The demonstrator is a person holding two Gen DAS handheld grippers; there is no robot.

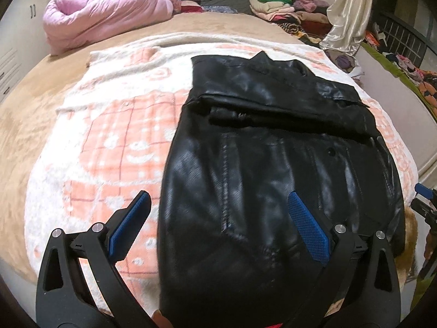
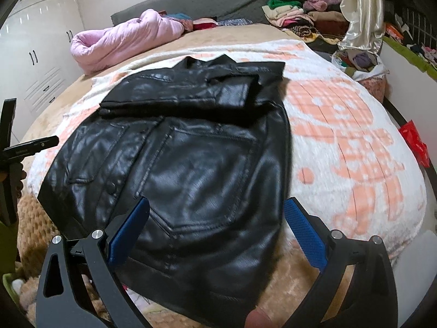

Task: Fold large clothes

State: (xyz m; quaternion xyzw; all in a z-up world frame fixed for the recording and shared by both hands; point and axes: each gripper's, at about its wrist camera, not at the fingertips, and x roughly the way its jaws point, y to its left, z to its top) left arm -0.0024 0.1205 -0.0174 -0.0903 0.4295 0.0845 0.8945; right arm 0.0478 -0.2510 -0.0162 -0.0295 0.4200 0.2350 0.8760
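Left wrist view: pink quilt [image 1: 106,16] lies beyond black jacket [image 1: 273,164].

A white-and-orange patterned blanket [image 2: 341,136] covers the tan bedspread [image 1: 32,114], with a rolled pink quilt [image 1: 103,19] at 11 o'clock, a grey cushion [image 2: 207,0] at 12 o'clock, stacked clothes [image 2: 297,16] and a cream satin cloth [image 2: 360,8] at 1 o'clock.

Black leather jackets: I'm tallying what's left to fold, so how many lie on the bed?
1. The black leather jacket lies flat on the white-and-orange patterned blanket, sleeves folded across its chest. More could be hidden in the clothes pile at the headboard.
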